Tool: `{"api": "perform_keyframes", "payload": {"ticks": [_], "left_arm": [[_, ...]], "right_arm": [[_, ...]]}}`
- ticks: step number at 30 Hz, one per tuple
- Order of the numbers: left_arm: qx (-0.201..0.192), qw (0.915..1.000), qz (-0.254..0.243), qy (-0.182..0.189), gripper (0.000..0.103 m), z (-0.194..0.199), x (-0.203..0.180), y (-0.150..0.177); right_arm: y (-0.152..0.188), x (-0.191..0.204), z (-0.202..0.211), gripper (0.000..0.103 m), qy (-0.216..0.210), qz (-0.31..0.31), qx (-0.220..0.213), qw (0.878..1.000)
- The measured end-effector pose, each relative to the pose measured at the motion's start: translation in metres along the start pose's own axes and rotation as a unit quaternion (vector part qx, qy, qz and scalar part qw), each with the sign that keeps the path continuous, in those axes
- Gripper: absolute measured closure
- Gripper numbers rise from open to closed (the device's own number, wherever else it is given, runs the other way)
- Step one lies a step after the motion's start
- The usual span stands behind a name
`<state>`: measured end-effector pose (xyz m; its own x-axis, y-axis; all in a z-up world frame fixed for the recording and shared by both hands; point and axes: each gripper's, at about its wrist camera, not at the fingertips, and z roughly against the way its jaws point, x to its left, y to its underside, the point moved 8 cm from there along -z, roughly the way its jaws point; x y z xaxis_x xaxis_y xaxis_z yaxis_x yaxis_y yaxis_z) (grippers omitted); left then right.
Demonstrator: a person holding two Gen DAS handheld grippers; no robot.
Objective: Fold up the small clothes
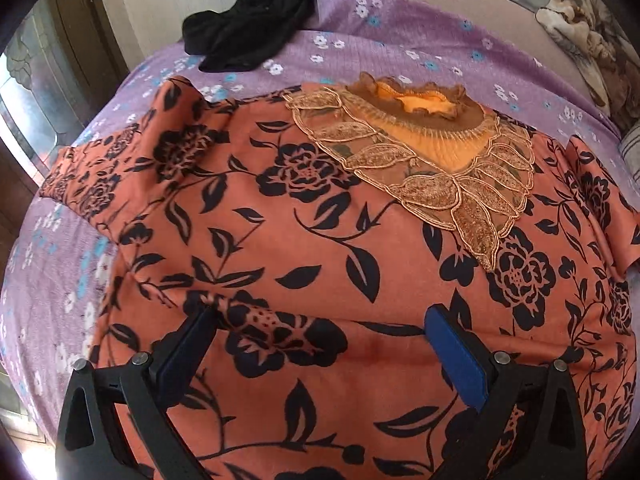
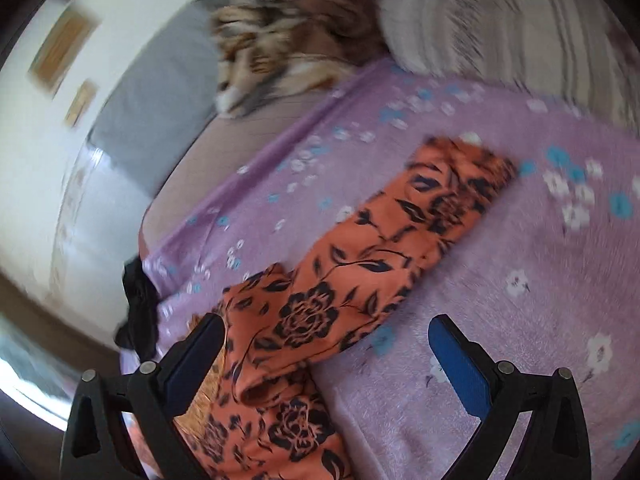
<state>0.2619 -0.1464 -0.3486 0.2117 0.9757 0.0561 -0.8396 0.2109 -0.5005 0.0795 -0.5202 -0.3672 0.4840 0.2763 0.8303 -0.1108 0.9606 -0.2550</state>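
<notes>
My left gripper (image 1: pixel 320 344) gapes wide, empty, over the floral top (image 1: pixel 304 248) spread unfolded on the purple blanket (image 1: pixel 420 40). My right gripper (image 2: pixel 326 354), equally open and empty, faces its outstretched sleeve (image 2: pixel 400 240). Folding hasn't begun, I judge.

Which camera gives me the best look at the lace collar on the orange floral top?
The left wrist view. The lace collar lies sharp and whole there, flat on the orange floral top, beyond the open left claw. The right wrist view is motion-blurred and shows mostly a sleeve; only a gold scrap shows beside the open right claw.
</notes>
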Motion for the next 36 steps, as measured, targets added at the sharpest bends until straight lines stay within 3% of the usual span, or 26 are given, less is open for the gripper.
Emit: {"api": "perform_keyframes", "payload": {"ticks": [2,4,6,8,11,13,14,16,18,22,24,26,28,29,31,32,34,36], "left_arm": [[0.008,1.0,0.002,0.006,0.0,-0.011,0.0,0.003],[-0.009,0.9998,0.014,0.007,0.0,-0.011,-0.001,0.005],[-0.017,0.9997,0.016,0.002,0.0,-0.01,-0.002,0.008],[-0.02,0.9995,0.023,0.003,0.0,-0.009,-0.003,0.01],[-0.016,0.9996,0.022,0.001,0.0,-0.011,-0.001,0.01],[-0.012,0.9998,0.019,0.001,0.0,-0.011,-0.003,0.01],[-0.004,0.9999,0.014,0.002,0.0,-0.011,-0.003,0.009],[0.016,0.9998,0.005,0.006,0.0,-0.012,0.001,0.001],[0.006,0.9999,0.01,0.002,0.0,-0.006,0.007,-0.005],[-0.05,0.9977,0.039,-0.022,0.0,0.019,0.03,-0.019],[-0.075,0.9952,0.055,-0.031,0.0,0.031,0.042,-0.025],[-0.093,0.9927,0.069,-0.033,0.0,0.041,0.053,-0.029],[-0.109,0.9898,0.086,-0.033,0.0,0.049,0.067,-0.033],[-0.117,0.9876,0.097,-0.036,0.0,0.054,0.075,-0.035],[-0.132,0.9825,0.125,-0.04,0.0,0.063,0.094,-0.036],[-0.136,0.9801,0.139,-0.04,0.0,0.068,0.101,-0.035],[-0.138,0.9773,0.157,-0.036,0.0,0.071,0.111,-0.032],[-0.13,0.9789,0.157,-0.02,0.0,0.066,0.112,-0.03]], "right_arm": [[-0.021,-0.035,-0.009,0.0,0.013,-0.076,-0.003,0.997],[-0.034,-0.057,-0.021,0.001,0.007,-0.132,-0.004,0.991],[-0.051,-0.053,-0.026,0.0,-0.008,-0.128,-0.022,0.991],[-0.061,-0.05,-0.041,0.003,-0.003,-0.105,-0.014,0.994],[-0.066,-0.051,-0.052,0.018,0.026,-0.085,-0.024,0.996],[-0.068,-0.048,-0.057,0.052,0.029,-0.069,-0.024,0.997],[-0.066,-0.049,-0.06,0.091,0.04,-0.066,-0.022,0.997],[-0.062,-0.036,-0.061,0.095,0.051,-0.034,-0.027,0.998],[-0.057,0.0,-0.054,0.095,0.031,0.014,-0.035,0.999],[-0.022,0.108,-0.02,0.096,-0.108,0.1,-0.034,0.989],[0.011,0.159,-0.005,0.095,-0.19,0.132,-0.007,0.973],[0.056,0.203,0.005,0.095,-0.268,0.158,0.051,0.949],[0.106,0.233,0.006,0.091,-0.306,0.173,0.111,0.93],[0.129,0.242,0.004,0.082,-0.313,0.177,0.139,0.923],[0.163,0.254,-0.002,0.029,-0.318,0.182,0.186,0.912],[0.168,0.255,0.0,0.0,-0.324,0.18,0.175,0.912],[0.166,0.252,0.007,0.0,-0.323,0.183,0.14,0.918],[0.163,0.243,0.005,0.0,-0.302,0.183,0.143,0.925]]}}
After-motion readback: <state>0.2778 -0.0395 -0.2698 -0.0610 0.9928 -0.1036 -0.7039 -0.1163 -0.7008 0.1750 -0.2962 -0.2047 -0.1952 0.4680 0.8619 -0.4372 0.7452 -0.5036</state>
